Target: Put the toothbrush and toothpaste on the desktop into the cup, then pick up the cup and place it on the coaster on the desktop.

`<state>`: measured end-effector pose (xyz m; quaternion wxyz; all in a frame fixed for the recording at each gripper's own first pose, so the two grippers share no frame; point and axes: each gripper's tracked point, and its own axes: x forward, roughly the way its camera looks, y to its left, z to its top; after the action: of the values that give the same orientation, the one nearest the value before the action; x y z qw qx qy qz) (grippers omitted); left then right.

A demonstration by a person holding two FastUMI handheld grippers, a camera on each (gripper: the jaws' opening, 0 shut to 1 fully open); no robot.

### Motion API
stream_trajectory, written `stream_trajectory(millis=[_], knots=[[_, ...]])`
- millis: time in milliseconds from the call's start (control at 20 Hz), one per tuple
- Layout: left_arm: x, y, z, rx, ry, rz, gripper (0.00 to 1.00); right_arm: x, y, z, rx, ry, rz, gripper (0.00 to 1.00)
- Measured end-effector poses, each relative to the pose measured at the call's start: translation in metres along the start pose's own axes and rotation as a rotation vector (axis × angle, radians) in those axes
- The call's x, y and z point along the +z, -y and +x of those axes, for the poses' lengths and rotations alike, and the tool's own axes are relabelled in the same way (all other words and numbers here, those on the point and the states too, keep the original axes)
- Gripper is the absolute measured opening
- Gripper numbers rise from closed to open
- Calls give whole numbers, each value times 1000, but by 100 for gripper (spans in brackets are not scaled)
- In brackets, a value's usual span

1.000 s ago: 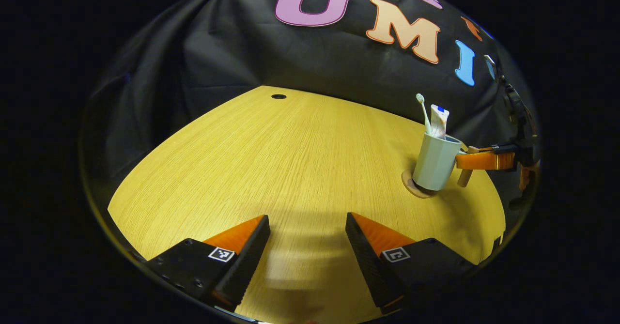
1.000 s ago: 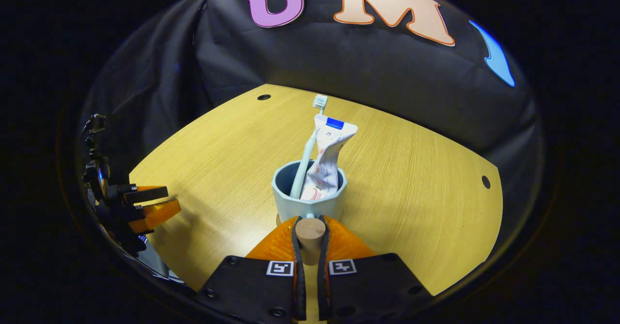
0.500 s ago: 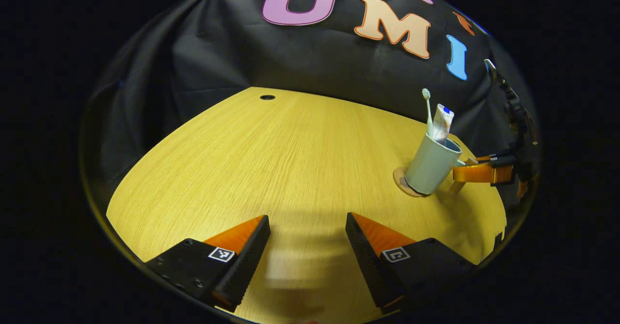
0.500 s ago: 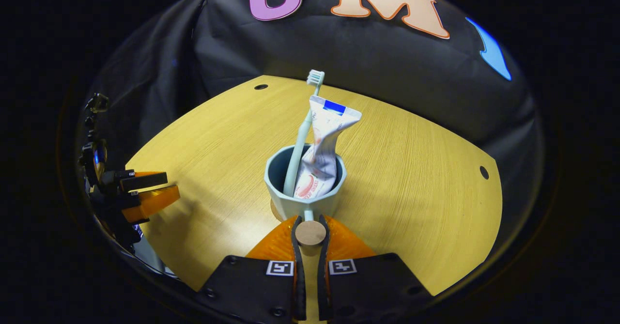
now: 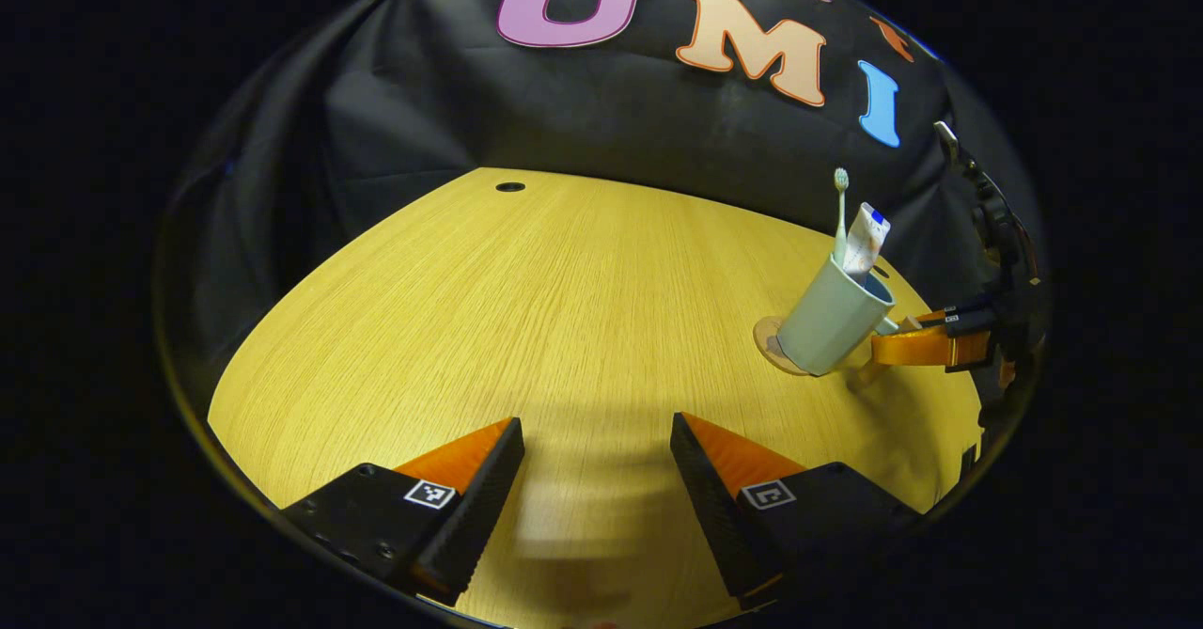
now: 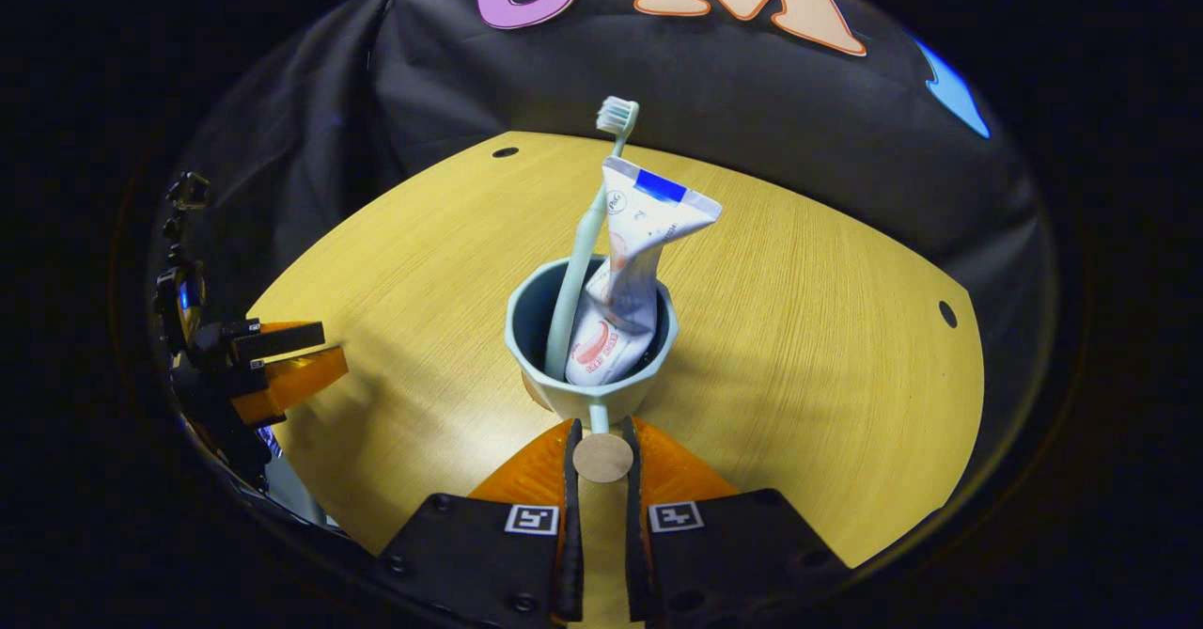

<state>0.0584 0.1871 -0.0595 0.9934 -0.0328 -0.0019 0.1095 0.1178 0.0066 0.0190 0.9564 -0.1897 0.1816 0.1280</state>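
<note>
A pale blue-grey cup [image 5: 832, 319] holds a toothbrush [image 5: 840, 206] and a crumpled toothpaste tube [image 5: 863, 239], both sticking up out of it. The cup leans away from upright, its lower edge on the round coaster [image 5: 769, 336] at the desk's right side. My right gripper [image 6: 601, 427] is shut on the cup's wooden handle [image 6: 602, 457], just behind the cup [image 6: 590, 394]; the toothbrush [image 6: 583, 262] and toothpaste [image 6: 644, 243] rise in front of it. Part of the coaster [image 6: 533, 392] peeks out beneath. My left gripper [image 5: 597, 441] is open over the desk's near edge, holding nothing.
The yellow wooden desk [image 5: 564, 309] spreads wide to the left of the cup. Small cable holes sit at its far edge [image 5: 510, 186] and right edge [image 6: 947, 314]. The black cloth wall stands behind. The left gripper [image 6: 320, 352] is far off at the left.
The cup has tipped further toward my right gripper while its base stays at the coaster. The right gripper keeps its hold on the handle. The left gripper has hardly moved.
</note>
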Motion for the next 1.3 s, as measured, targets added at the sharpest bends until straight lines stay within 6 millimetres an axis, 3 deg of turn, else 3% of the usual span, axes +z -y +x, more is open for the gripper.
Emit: stream_trajectory(millis=[350,500,600,650,850,1050,1300], knots=[[-4,0,0,-20,-15,0,94,3,3,8,4,-44,16,23],[-5,-1,0,-22,-17,9,94,-6,2,17,-8,-87,-7,25],[-5,-1,0,-18,-19,14,94,-10,2,24,-33,-100,-75,27],[-6,-1,0,-16,-20,14,94,-12,2,27,-46,-102,-105,33],[-10,-3,3,-3,-30,8,94,-12,1,31,-30,-117,-55,36],[-8,-3,3,1,-38,-17,94,-14,2,30,-4,-122,-15,19],[-8,-2,2,-3,-34,-8,94,-6,5,25,-34,-58,-2,13]])
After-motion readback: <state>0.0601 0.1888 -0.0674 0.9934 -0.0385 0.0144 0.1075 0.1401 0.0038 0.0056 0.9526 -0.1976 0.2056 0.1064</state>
